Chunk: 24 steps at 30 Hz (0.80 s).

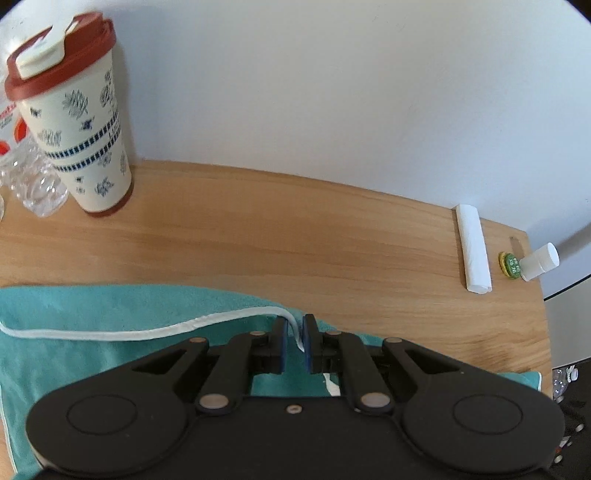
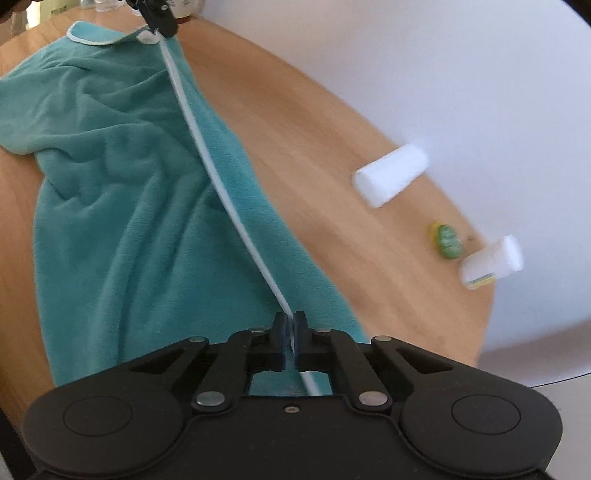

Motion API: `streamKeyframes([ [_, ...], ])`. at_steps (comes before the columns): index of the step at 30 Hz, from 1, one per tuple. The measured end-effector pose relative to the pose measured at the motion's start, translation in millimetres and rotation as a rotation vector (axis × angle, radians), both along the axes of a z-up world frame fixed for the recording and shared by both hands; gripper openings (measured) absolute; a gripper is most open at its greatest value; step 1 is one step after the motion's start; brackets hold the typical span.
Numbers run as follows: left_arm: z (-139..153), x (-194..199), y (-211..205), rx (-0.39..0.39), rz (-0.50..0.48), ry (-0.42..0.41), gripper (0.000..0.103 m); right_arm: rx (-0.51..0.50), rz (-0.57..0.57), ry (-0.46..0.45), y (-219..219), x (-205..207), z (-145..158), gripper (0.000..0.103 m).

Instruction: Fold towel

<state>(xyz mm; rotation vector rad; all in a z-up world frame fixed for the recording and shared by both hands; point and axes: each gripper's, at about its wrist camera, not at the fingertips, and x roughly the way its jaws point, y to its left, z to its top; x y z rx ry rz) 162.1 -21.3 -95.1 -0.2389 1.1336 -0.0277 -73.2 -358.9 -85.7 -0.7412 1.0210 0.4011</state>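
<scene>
A teal towel [image 1: 110, 310] with a white hem lies rumpled on the wooden table [image 1: 295, 229]. In the left wrist view the hem runs in from the left and passes between the blue pads of my left gripper [image 1: 295, 332], which is shut on it. In the right wrist view the towel [image 2: 129, 184] spreads to the left. Its hem stretches taut in a line from my left gripper [image 2: 159, 18], at the far corner, down to my right gripper [image 2: 293, 328]. The right gripper is shut on the hem.
A cream tumbler [image 1: 74, 122] with a red lid stands at the back left, beside crumpled clear plastic [image 1: 33, 184]. Near the table's right end lie a white roll [image 1: 472, 247], a green bottle cap [image 1: 511, 264] and a small white bottle [image 1: 539, 262]. A white wall backs the table.
</scene>
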Motion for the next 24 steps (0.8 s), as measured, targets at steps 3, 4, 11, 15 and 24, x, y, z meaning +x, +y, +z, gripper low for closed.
streamKeyframes([
  [3, 2, 3, -2, 0.039, -0.012, -0.019, 0.008, -0.037, -0.005, -0.057, -5, 20, 12, 0.003],
  [4, 1, 7, -2, 0.052, -0.009, -0.025, 0.008, -0.059, 0.002, -0.104, -6, 34, 17, 0.003],
  [11, -23, 44, 0, 0.072, 0.071, -0.031, 0.009, -0.143, -0.052, -0.186, -11, 100, 7, 0.005],
  [15, -30, 48, 0, 0.082, 0.092, -0.028, 0.047, -0.003, -0.072, -0.087, -32, 75, 32, 0.042],
  [24, -19, 26, 7, 0.153, 0.019, -0.017, 0.078, -0.113, 0.009, 0.021, -47, 12, -10, 0.043],
])
